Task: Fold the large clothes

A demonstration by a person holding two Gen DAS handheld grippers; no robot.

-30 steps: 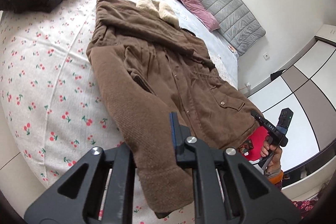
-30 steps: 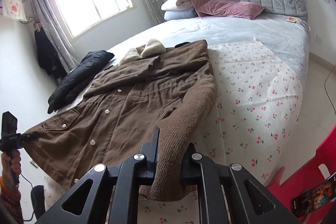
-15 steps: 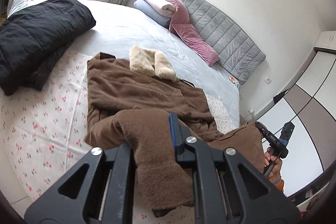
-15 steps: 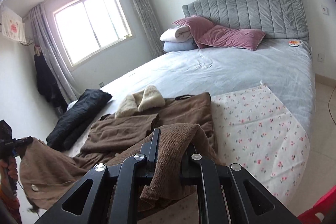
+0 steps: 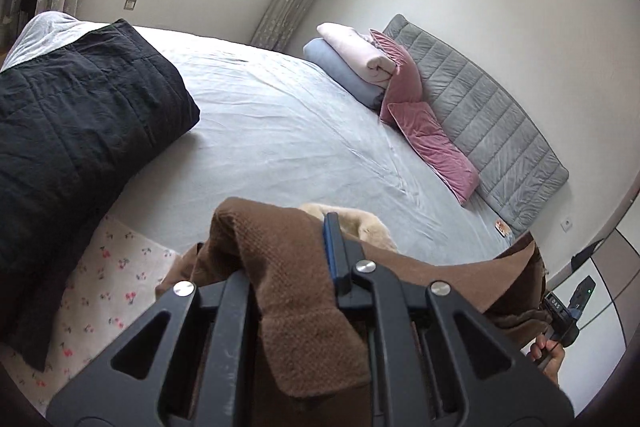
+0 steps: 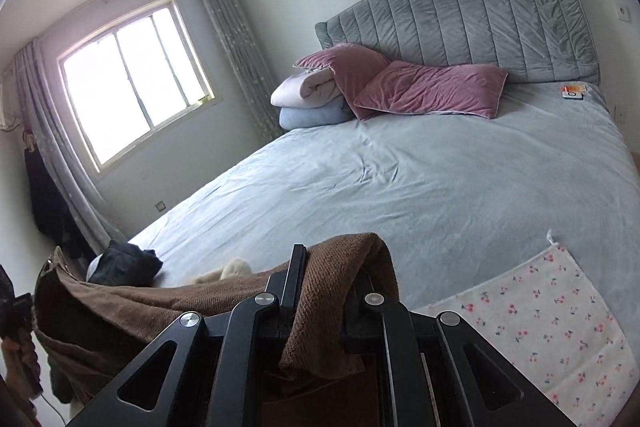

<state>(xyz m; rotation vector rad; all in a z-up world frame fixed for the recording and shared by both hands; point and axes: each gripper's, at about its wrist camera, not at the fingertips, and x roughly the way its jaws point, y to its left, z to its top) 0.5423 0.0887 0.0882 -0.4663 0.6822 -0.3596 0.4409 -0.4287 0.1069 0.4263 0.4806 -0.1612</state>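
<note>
Left and right wrist views, one instant. I hold the large brown coat with ribbed knit cuffs and a cream fleece collar [image 5: 280, 259] in both tools at once. My left gripper [image 5: 292, 267] has its jaws nearly closed, clamped on one knit cuff, which drapes back over the fingers towards the camera. My right gripper [image 6: 324, 291] is pinched just as narrowly on the other cuff [image 6: 340, 299].

The coat hangs raised between the two tools, its long axis running from one gripper to the other, across the near end of the bed with the pale blue sheet [image 6: 420, 187]. The coat's body sags below and inward of each jaw. The cream collar [image 5: 360, 223] lies just beyond the left fingers, towards the grey quilted headboard [image 6: 480, 15].

Both hands are equally engaged, so neither is nearer. I judge the coming lay-down turns on keeping this span level and clear of the black padded jacket [image 5: 72, 131] to the left. The white cherry-print cloth [image 6: 552, 323] lies to the right.
</note>
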